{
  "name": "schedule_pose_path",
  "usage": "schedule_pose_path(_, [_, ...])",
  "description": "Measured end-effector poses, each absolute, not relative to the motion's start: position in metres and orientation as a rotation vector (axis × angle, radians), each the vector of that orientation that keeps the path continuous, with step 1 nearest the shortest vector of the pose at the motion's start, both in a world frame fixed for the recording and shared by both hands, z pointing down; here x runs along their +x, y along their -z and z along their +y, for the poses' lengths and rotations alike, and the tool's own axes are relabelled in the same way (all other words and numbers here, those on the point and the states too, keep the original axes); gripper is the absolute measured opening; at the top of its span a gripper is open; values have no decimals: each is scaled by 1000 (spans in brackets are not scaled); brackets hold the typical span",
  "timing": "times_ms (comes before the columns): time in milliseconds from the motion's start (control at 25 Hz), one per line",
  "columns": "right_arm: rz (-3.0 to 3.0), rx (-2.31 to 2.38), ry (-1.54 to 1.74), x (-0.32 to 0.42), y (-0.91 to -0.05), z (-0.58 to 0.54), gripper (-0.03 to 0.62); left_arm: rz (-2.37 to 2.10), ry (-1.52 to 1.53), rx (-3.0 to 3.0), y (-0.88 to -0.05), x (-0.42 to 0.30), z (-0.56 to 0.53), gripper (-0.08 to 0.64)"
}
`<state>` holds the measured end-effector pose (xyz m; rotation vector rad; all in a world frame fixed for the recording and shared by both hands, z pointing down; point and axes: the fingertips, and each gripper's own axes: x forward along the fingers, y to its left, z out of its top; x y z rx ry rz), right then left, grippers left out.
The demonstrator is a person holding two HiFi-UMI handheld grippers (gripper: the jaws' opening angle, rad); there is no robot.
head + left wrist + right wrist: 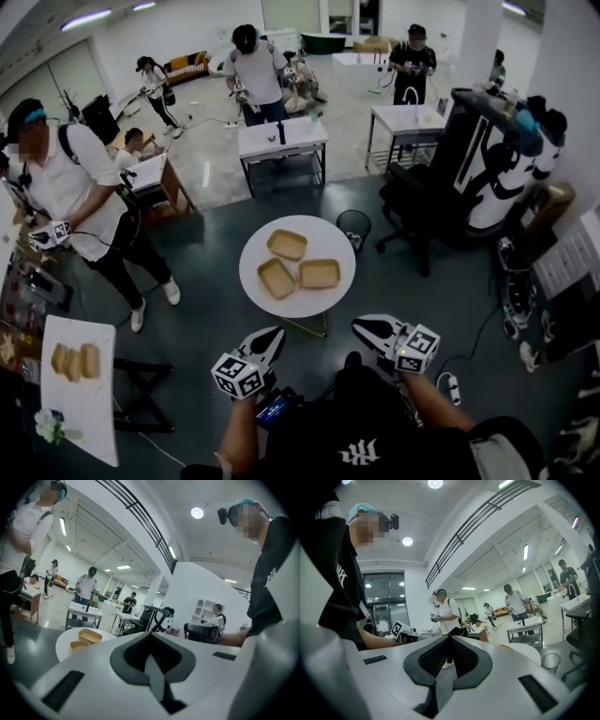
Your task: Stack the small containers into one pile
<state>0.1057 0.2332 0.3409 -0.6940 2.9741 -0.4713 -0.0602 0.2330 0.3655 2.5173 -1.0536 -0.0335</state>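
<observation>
In the head view, three small containers lie apart, unstacked, on the round white bench [255, 251]: far container [287, 245], left container [277, 278], right container [320, 273]. The left gripper [276, 334] and right gripper [360, 326] hang near the bench's near edge, touching nothing.

In the left gripper view, the jaws are pressed together with nothing between them; two containers show on the bench at left.

In the right gripper view, the jaws likewise meet, empty, with the bench edge at right.
</observation>
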Motion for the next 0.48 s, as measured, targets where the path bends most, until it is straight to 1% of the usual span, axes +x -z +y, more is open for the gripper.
schedule_pose_path(480, [2978, -614, 532, 115, -359, 99, 40, -1075, -37, 2494, -371, -44, 117, 2])
